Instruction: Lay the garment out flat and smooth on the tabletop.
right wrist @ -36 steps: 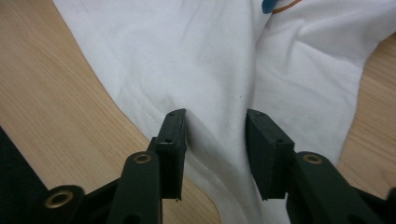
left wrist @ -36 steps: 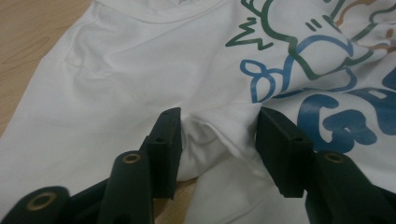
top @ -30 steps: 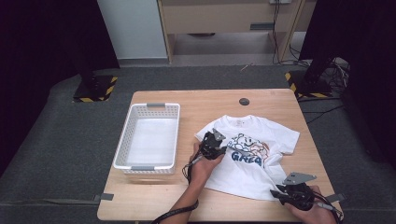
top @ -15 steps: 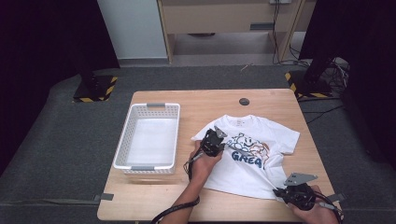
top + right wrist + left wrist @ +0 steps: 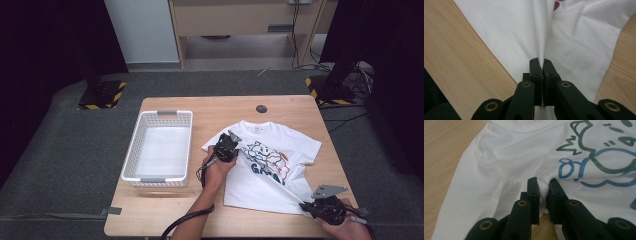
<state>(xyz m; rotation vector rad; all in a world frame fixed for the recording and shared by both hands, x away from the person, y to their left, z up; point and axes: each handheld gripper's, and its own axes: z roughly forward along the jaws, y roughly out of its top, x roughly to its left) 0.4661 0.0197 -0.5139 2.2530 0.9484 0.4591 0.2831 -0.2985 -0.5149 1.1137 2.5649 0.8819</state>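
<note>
Grips are set: my left gripper (image 5: 231,146) pinches the white cotton T-shirt with a cartoon print (image 5: 272,170) by its sleeve side, my right gripper (image 5: 541,62) its hem. Folding and the white plastic basket (image 5: 131,160) remain, I judge.

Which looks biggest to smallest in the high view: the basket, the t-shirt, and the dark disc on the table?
1. T-shirt, a little larger than the basket.
2. White basket.
3. Dark disc, far the smallest.

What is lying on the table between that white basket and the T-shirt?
Nothing: the high view shows bare wood between the white basket and the T-shirt, a strip the hand with the left gripper crosses.
</note>
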